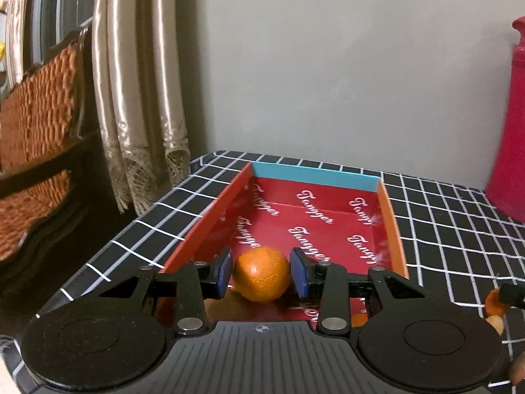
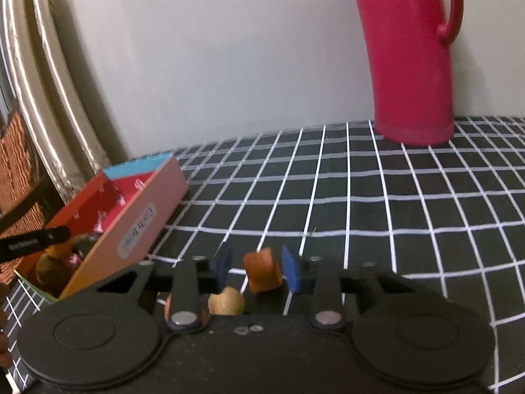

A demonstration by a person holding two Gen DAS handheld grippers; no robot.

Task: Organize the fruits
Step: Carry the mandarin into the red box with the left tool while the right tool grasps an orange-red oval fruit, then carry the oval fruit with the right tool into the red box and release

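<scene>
My left gripper (image 1: 262, 271) is shut on a round orange mandarin (image 1: 262, 274), held just above the near end of the red box (image 1: 210, 216) printed "Tangger". In the right wrist view the same box (image 2: 137, 229) lies at the left, with a brown fruit (image 2: 49, 272) inside. My right gripper (image 2: 257, 267) hangs low over the checked tablecloth (image 2: 361, 197). A small orange-brown fruit piece (image 2: 262, 272) sits between its blue pads. The right pad is against the piece, and a narrow gap shows at the left pad. A tan round fruit (image 2: 226, 302) lies under the gripper.
A tall red jug (image 2: 413, 65) stands at the back by the wall, to the right of the box. The table's left edge (image 1: 108, 262) drops off toward a wicker chair (image 1: 32, 138) and curtains (image 1: 137, 98). Open tablecloth stretches right of the box.
</scene>
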